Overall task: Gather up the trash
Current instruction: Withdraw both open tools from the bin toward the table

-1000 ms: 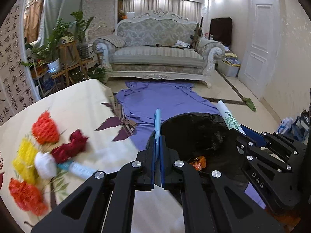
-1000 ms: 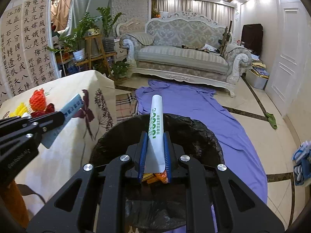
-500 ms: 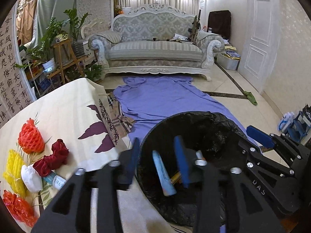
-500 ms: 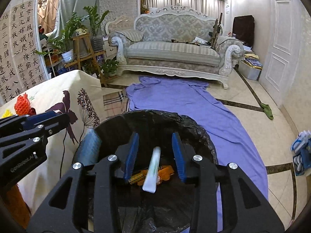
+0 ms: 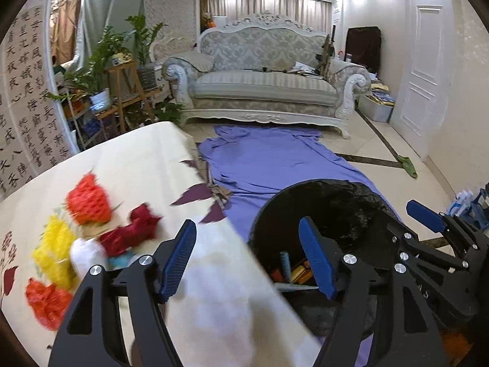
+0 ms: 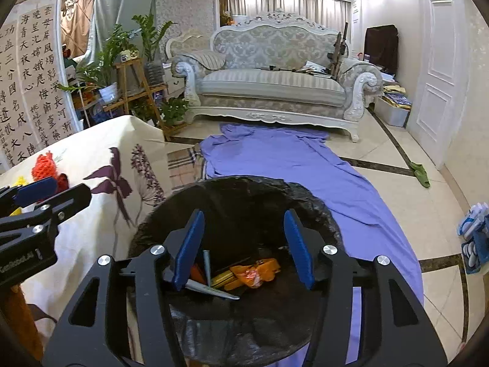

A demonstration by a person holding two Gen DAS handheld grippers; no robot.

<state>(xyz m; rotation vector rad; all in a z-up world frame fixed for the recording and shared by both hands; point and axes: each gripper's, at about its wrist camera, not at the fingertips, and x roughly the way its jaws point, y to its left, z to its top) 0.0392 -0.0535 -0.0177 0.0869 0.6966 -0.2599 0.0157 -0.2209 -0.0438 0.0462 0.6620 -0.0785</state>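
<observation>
A black-lined trash bin (image 6: 308, 211) stands on the floor beside the table, with orange wrappers (image 6: 255, 273) and thin tubes at its bottom. My right gripper (image 6: 244, 241) hovers over the bin's mouth, its jaws opening with nothing between them. My left gripper (image 5: 247, 257) straddles the table edge and the bin (image 5: 360, 202), jaws opening and empty. On the table (image 5: 137, 159) lie orange net wrappers (image 5: 88, 198), a yellow net (image 5: 53, 252), a dark red crumpled piece (image 5: 131, 234) and a white wad (image 5: 85, 255).
A purple cloth (image 6: 293, 165) is spread over the tiled floor between the bin and a sofa (image 6: 275, 85). Potted plants on wooden stands (image 6: 128, 70) sit left of the sofa. A white door (image 6: 440, 70) is on the right wall.
Both grippers went from shut on a thin piece of trash to open. The blue strip and the white tube dropped into the bin. The left gripper shifted slightly toward the table.
</observation>
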